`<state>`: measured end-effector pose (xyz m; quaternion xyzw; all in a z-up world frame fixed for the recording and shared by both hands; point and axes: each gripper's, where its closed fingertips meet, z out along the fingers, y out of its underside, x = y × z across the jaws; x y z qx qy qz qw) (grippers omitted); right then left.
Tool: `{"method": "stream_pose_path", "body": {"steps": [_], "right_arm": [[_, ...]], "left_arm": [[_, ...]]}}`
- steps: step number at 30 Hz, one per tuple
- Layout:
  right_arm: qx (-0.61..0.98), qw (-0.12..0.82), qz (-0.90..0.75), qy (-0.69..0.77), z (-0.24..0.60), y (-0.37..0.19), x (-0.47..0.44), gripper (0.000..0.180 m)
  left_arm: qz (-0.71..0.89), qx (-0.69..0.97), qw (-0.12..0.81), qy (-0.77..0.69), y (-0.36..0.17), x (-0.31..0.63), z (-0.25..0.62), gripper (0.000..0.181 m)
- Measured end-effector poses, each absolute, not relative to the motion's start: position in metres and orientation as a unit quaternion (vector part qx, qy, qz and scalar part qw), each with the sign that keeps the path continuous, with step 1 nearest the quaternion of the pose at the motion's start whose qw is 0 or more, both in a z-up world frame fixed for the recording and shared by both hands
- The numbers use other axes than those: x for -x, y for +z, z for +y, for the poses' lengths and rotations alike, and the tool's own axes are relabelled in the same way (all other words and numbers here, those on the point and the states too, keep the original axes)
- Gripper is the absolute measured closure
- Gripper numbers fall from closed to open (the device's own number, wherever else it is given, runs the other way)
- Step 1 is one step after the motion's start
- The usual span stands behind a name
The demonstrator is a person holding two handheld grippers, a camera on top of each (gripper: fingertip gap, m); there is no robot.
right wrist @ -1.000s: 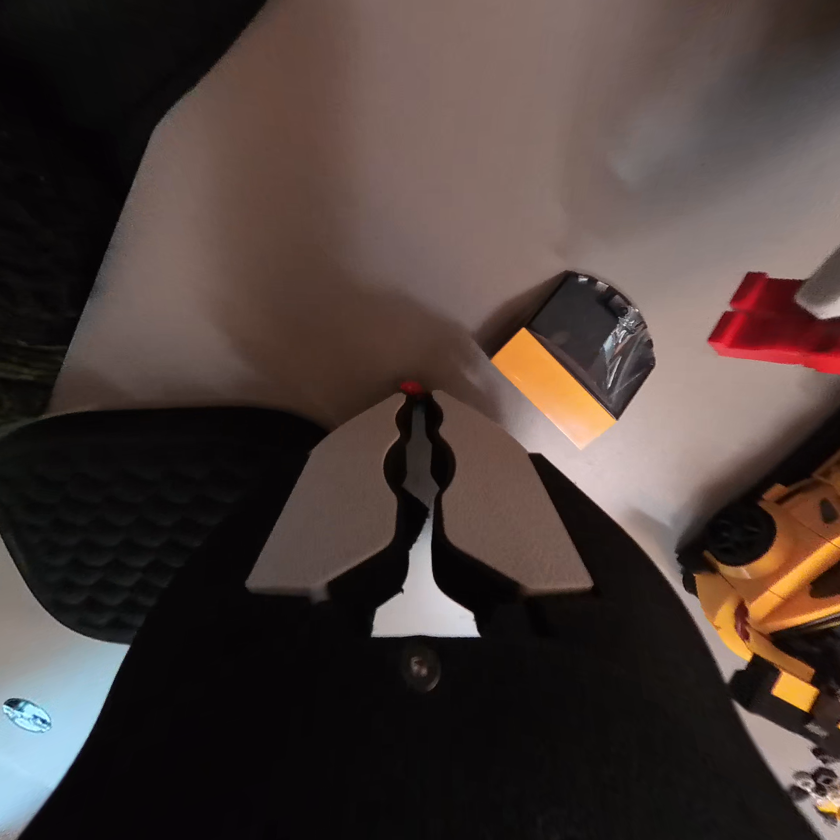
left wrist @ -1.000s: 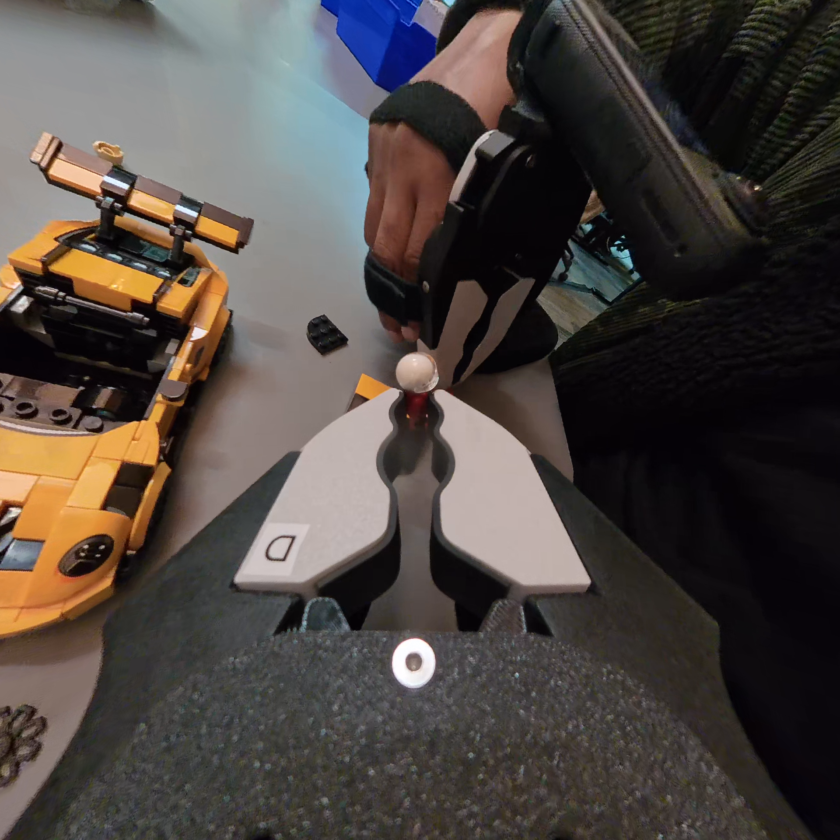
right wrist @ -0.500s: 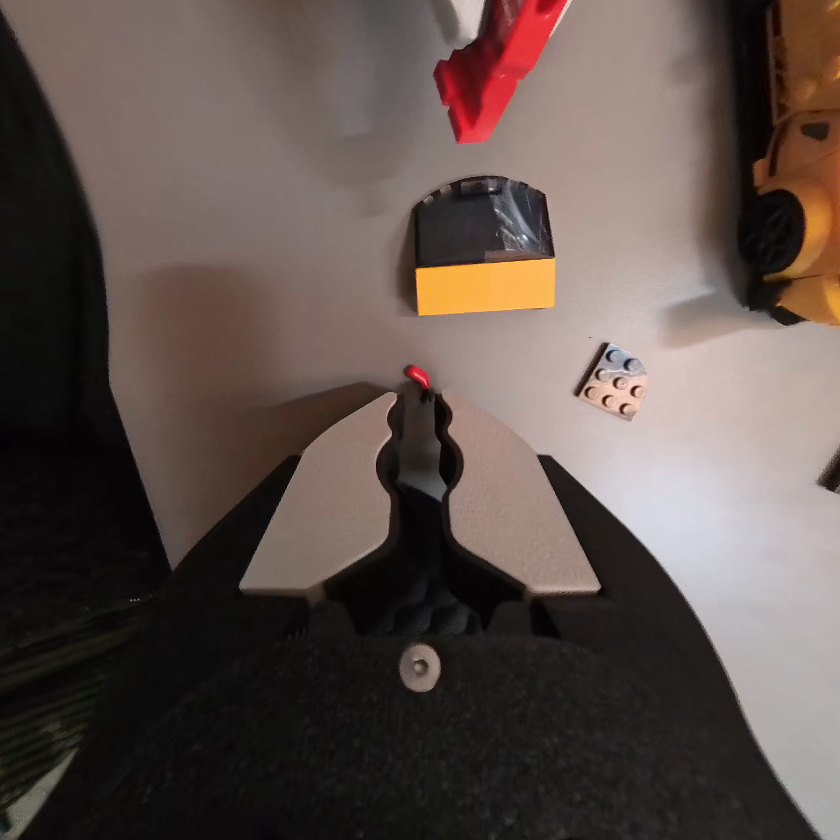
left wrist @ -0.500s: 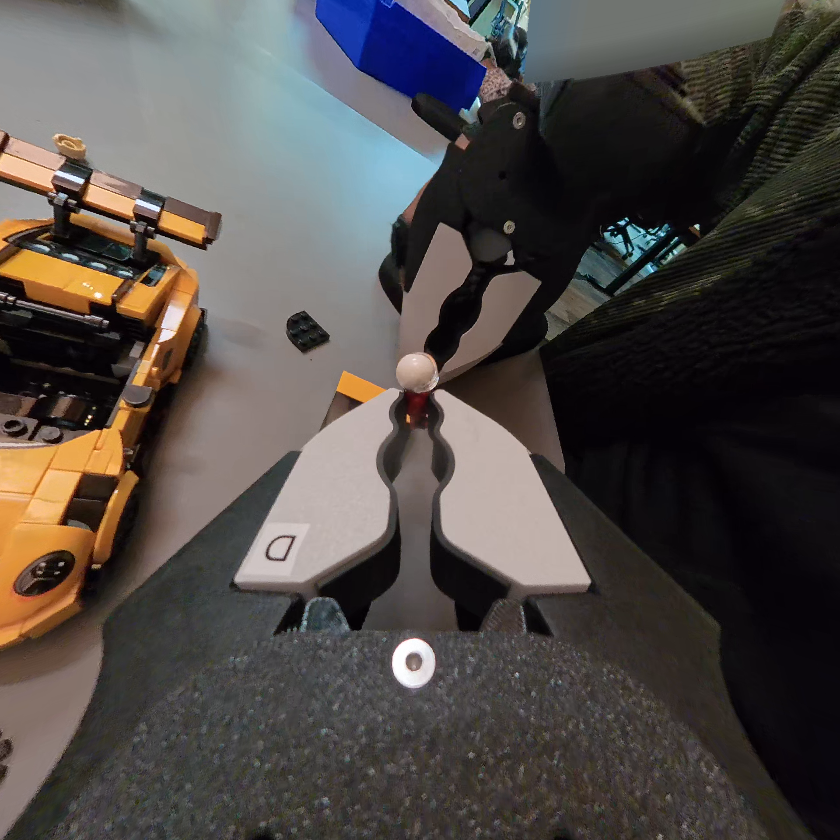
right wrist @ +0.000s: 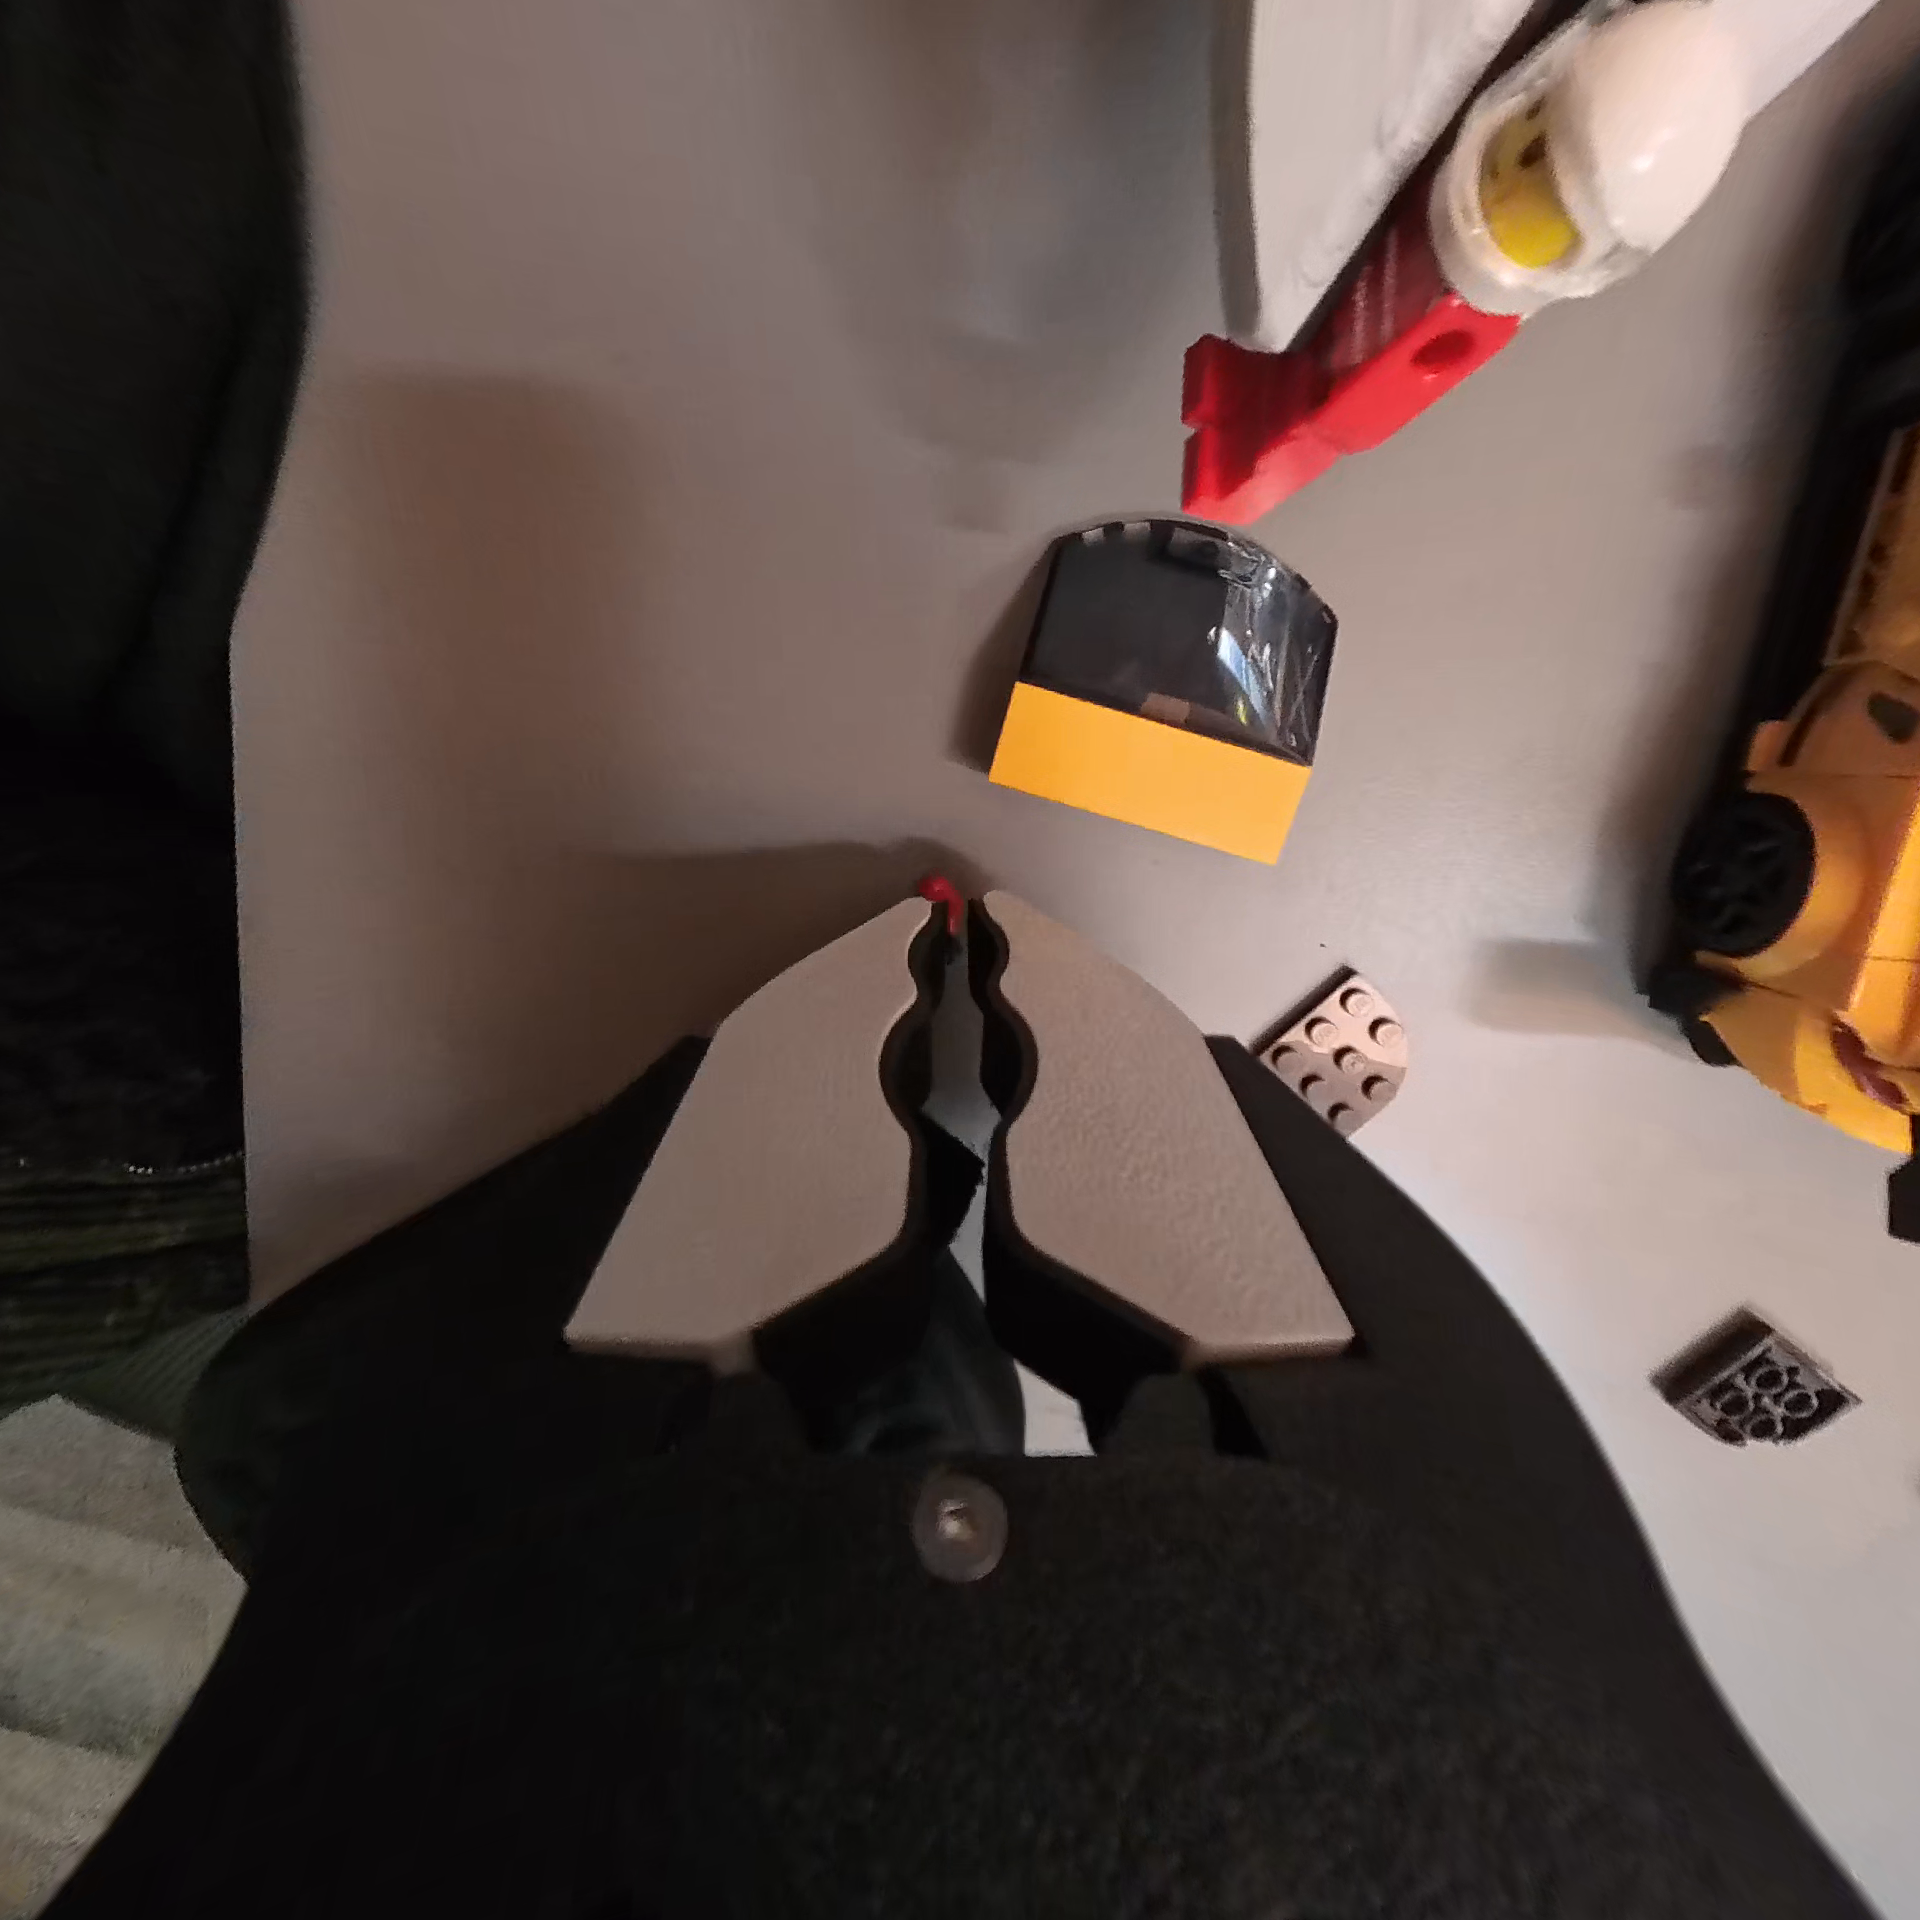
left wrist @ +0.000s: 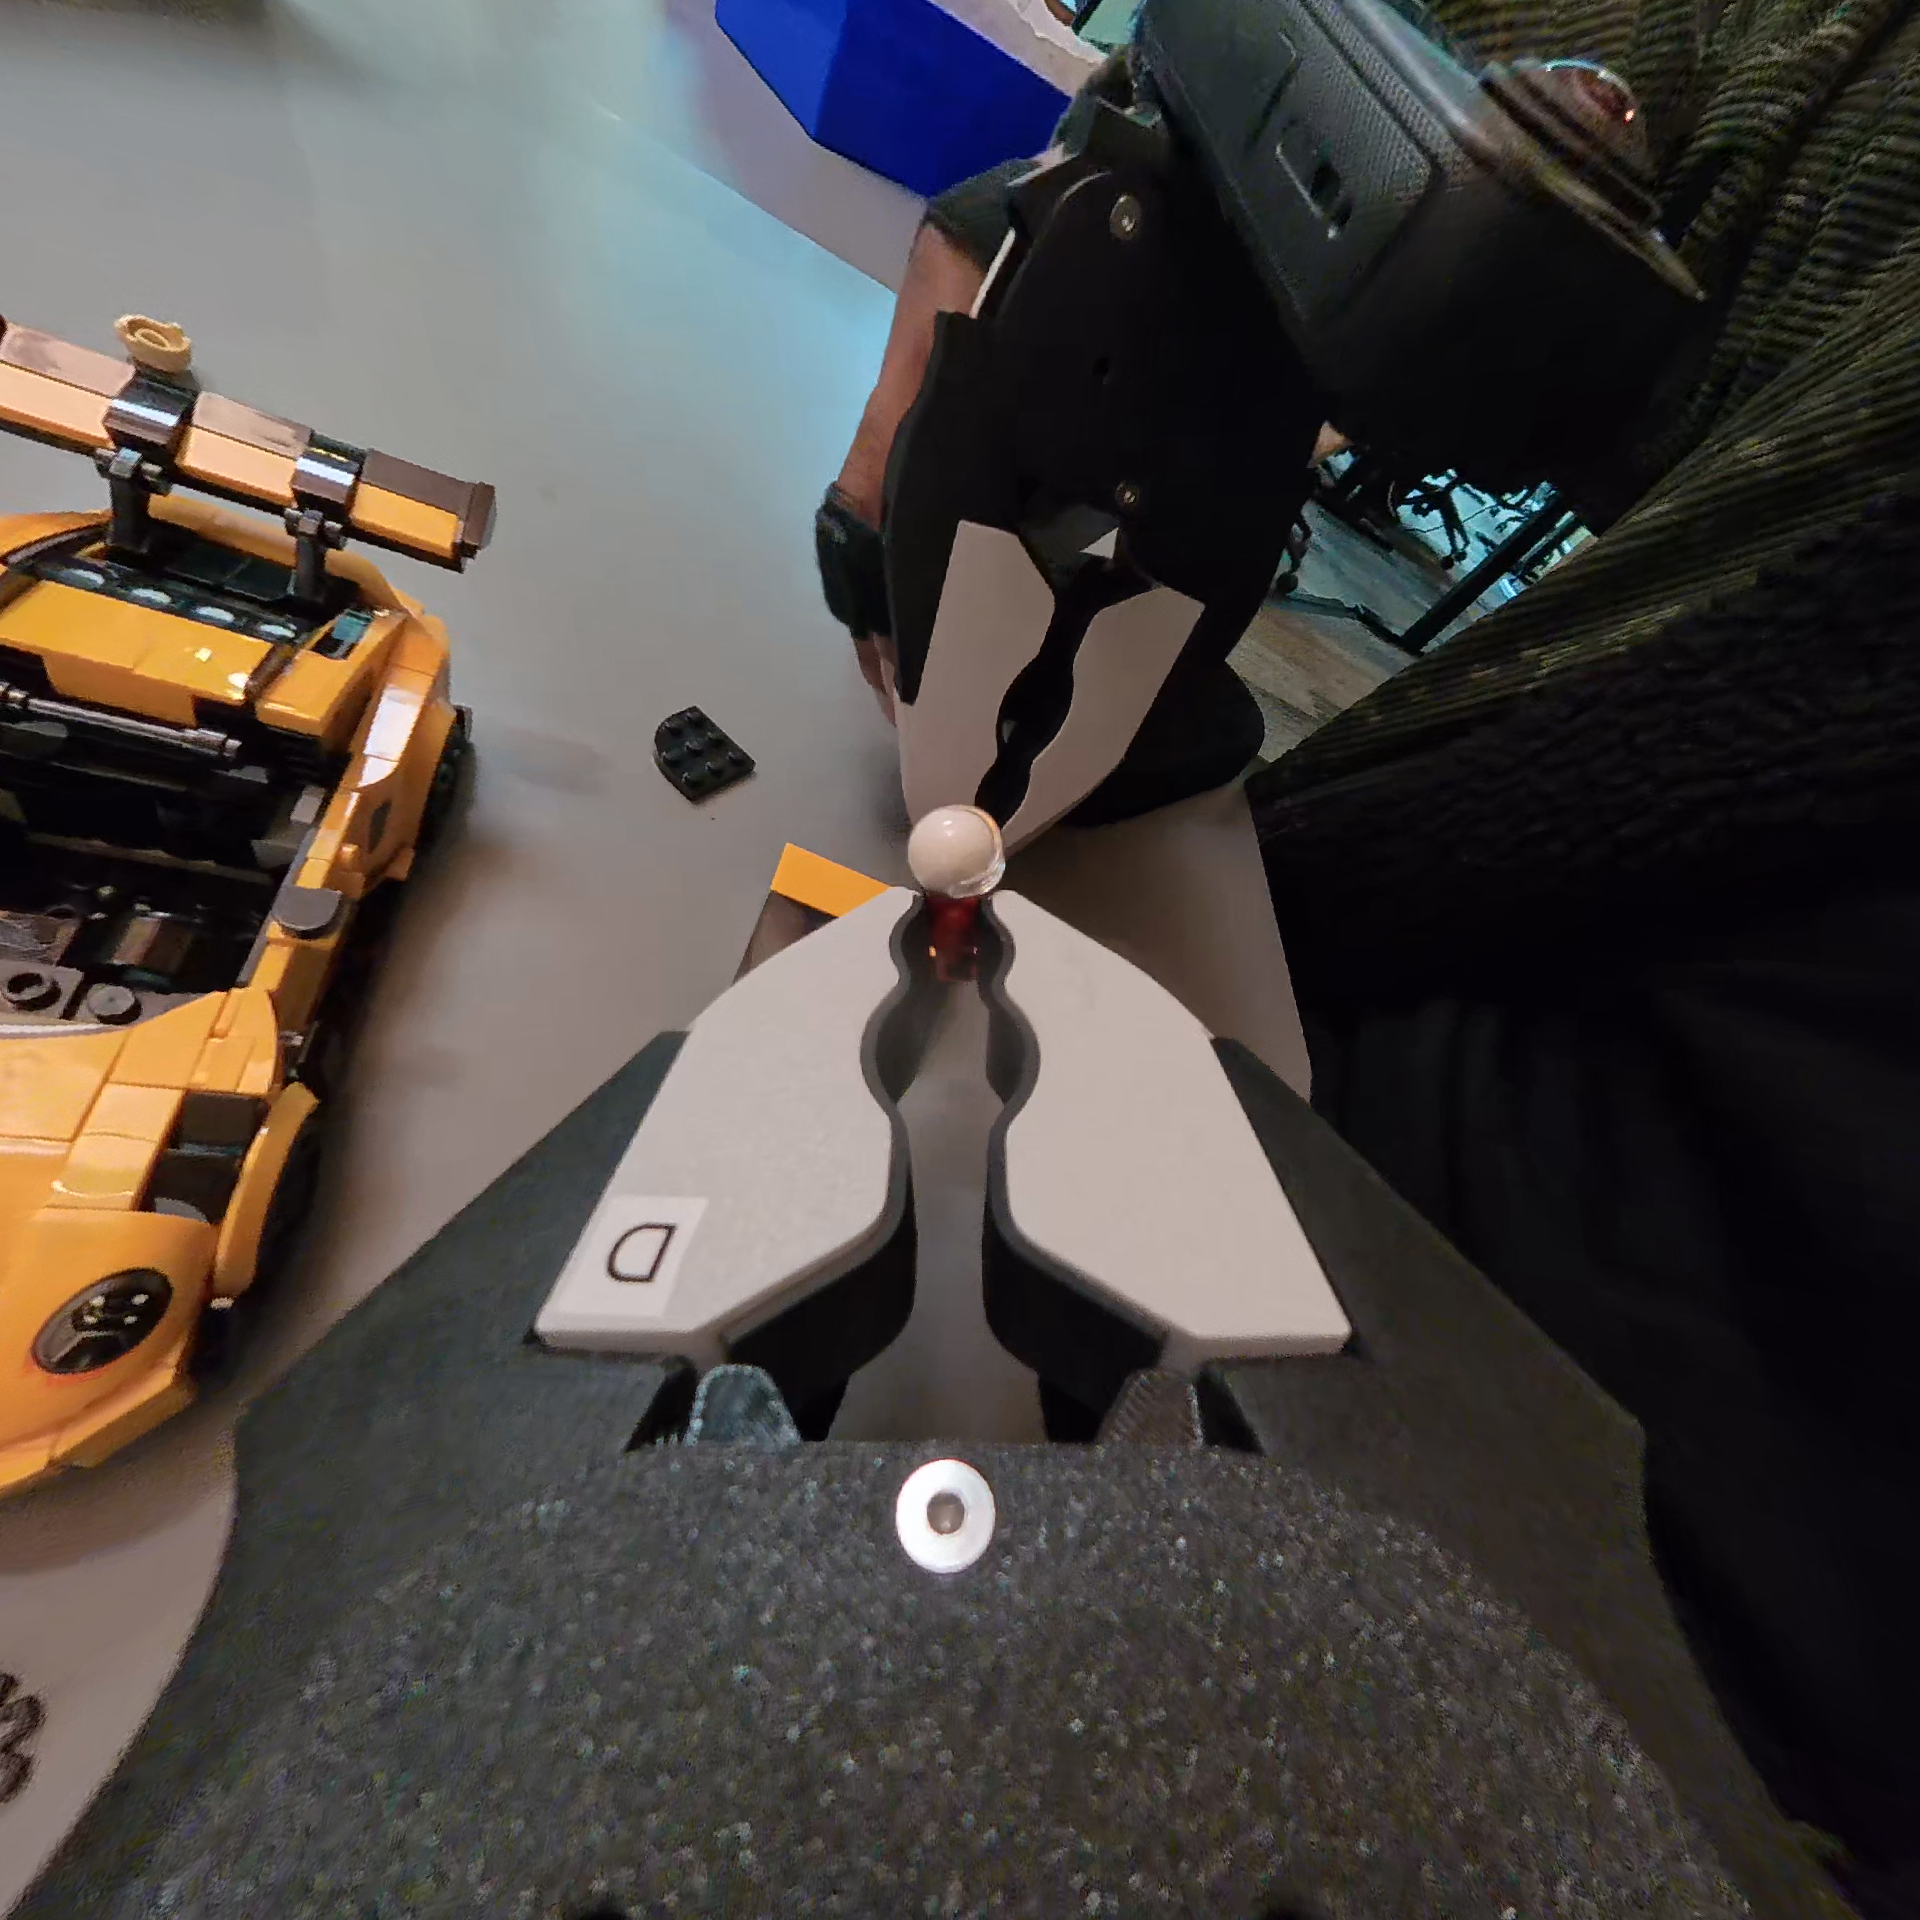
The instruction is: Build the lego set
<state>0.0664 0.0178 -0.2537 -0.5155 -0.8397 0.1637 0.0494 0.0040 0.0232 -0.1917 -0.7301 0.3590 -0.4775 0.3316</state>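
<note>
The minifigure, red-bodied with a white helmet, is pinched at the tips of the left gripper, held above the grey worktop; in the right wrist view the same figure shows at upper right, yellow face visible. The right gripper is pressed together on a small red piece at its tips; in the left wrist view that gripper hangs tips-down just beyond the helmet. Below the figure, an orange-and-black windscreen piece lies flat on the worktop. A grey studded plate lies near it, and a second grey piece sits farther right, underside up. The yellow car, with rear wing raised and cabin open, stands at the left of the left wrist view, a black studded plate just beside its rear wheel. A blue bin stands at the far edge.
</note>
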Motion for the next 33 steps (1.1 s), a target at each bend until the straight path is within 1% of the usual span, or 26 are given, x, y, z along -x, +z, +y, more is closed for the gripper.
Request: {"method": "stream_pose_path", "body": {"steps": [10, 23, 28, 33], "right_arm": [[0.490, 0.024, -0.855, 0.171, 0.014, -0.254, -0.067, 0.178], [0.463, -0.012, -0.870, 0.172, 0.012, -0.254, -0.074, 0.173], [0.444, -0.033, -0.879, 0.171, 0.009, -0.254, -0.077, 0.172], [0.435, -0.036, -0.882, 0.175, 0.006, -0.253, -0.079, 0.173]], "left_arm": [[0.360, 0.728, 0.327, -0.483, -0.192, -0.005, 0.022, 0.173], [0.360, 0.729, 0.323, -0.484, -0.193, -0.005, 0.021, 0.173], [0.360, 0.729, 0.323, -0.485, -0.193, -0.005, 0.021, 0.173], [0.360, 0.728, 0.322, -0.487, -0.192, -0.005, 0.021, 0.173]]}}
